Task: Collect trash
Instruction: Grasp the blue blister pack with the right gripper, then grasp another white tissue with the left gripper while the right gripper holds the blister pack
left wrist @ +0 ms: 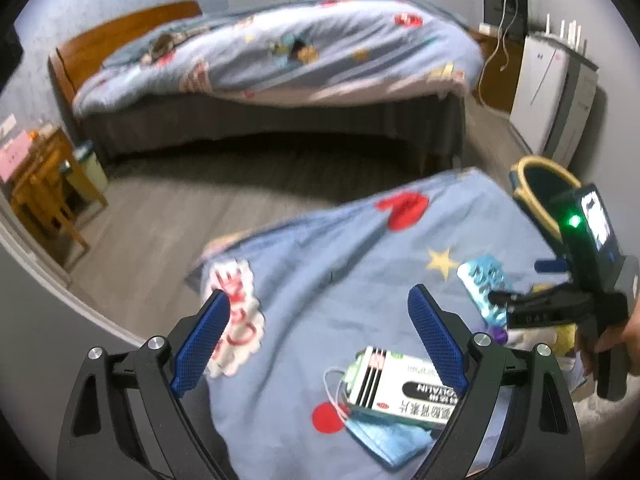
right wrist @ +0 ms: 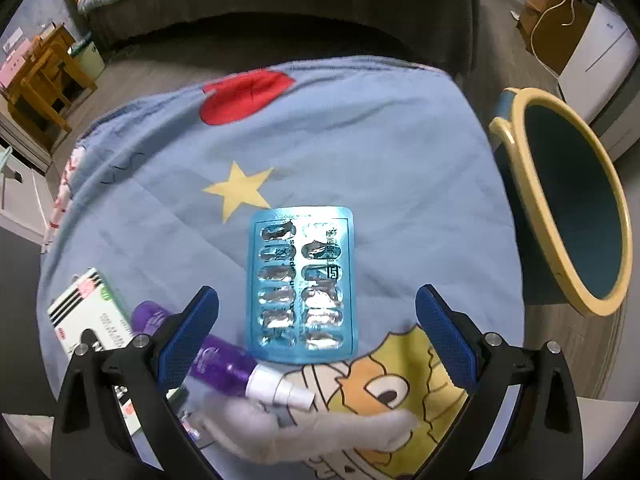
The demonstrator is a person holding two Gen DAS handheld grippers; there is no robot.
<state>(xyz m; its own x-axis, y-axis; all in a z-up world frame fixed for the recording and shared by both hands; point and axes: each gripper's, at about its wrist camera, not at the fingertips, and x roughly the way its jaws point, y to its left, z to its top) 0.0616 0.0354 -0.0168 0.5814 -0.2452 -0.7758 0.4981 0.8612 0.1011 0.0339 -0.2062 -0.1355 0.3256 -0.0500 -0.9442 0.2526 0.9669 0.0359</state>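
Blue bedsheet (right wrist: pixel 360 140) | both grippers (left wrist: pixel 320 340) (right wrist: pixel 316 332) agape, empty | medicine box (left wrist: pixel 400 388) partly hidden.

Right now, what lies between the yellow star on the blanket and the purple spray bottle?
The emptied blue blister pack lies between the yellow star and the purple spray bottle. This shows in the right wrist view, where the open right gripper hovers over it.

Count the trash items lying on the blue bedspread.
5: blister pack centre, purple bottle and white tissue nearest, medicine box on a face mask left. More may be hidden.
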